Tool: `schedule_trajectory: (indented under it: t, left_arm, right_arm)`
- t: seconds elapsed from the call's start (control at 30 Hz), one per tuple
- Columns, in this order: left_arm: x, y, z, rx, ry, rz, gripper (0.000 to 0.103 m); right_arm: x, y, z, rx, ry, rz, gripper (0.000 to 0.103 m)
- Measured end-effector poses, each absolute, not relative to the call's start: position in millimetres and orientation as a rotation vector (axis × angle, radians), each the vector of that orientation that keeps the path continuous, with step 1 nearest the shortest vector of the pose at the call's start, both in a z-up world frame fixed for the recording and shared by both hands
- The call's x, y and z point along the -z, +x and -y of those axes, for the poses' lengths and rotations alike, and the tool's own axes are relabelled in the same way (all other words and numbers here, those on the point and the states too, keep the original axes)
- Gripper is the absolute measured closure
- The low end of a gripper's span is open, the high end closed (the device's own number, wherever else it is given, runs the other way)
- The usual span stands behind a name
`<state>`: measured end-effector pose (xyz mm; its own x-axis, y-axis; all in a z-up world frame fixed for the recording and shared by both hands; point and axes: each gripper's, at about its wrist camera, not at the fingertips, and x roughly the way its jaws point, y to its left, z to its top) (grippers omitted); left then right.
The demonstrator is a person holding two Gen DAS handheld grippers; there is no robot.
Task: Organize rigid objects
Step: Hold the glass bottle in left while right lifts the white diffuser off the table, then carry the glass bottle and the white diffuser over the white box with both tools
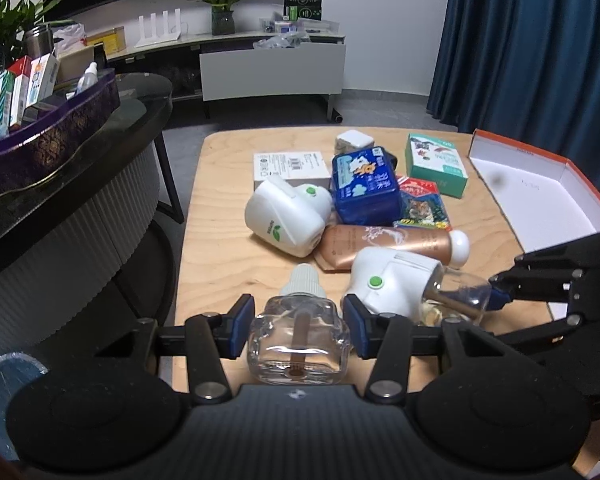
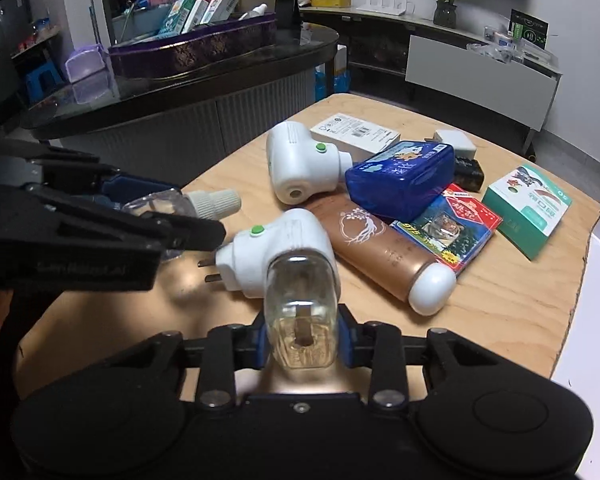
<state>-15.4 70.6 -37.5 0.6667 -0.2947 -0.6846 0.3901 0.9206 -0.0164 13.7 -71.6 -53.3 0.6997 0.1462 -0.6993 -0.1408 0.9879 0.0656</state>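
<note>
My left gripper (image 1: 299, 326) is shut on a clear glass refill bottle (image 1: 298, 344) with a ribbed white cap, held just above the near edge of the wooden table (image 1: 220, 240). In the right wrist view that bottle (image 2: 204, 202) pokes out of the left gripper (image 2: 180, 216) at the left. My right gripper (image 2: 301, 338) is shut on the glass bottle (image 2: 300, 296) screwed into a white plug-in vaporizer (image 2: 276, 248) with a green button. The left wrist view shows the same vaporizer (image 1: 396, 280) with the right gripper (image 1: 496, 292) reaching in from the right.
A second white vaporizer (image 1: 288, 216), a copper tube (image 1: 388, 244), a blue pack (image 1: 364, 188), a card pack (image 1: 420, 200), a green box (image 1: 436, 164) and a white box (image 1: 290, 164) crowd the table's middle. An orange-edged open white box (image 1: 540, 192) lies right. A dark counter (image 1: 60, 184) stands left.
</note>
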Motion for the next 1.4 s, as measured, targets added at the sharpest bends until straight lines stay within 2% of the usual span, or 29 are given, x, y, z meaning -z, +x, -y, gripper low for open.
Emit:
schedule_trajectory:
  t: [0.43, 0.77, 1.13, 1.4]
  left_arm:
    - [2.1, -22.6, -28.8, 0.468, 0.156, -0.650, 0.053]
    - [-19.4, 4.3, 78.4, 0.639, 0.175, -0.601, 0.053]
    - [3.6, 47.9, 194.1, 0.739, 0.141, -0.679, 0.053]
    - [28.4, 69.7, 229.8, 0.745, 0.137, -0.751, 0.053]
  right_arm:
    - [19.7, -35.7, 135.5, -0.036, 0.193, -0.585, 0.063]
    - [-1.2, -60.1, 232.8, 0.237, 0.243, -0.531, 0.063]
    - [25.6, -48.3, 337.1, 0.514, 0.369, -0.597, 0.063]
    - [35.9, -47.1, 378.4, 0.542, 0.379, -0.613, 0.063]
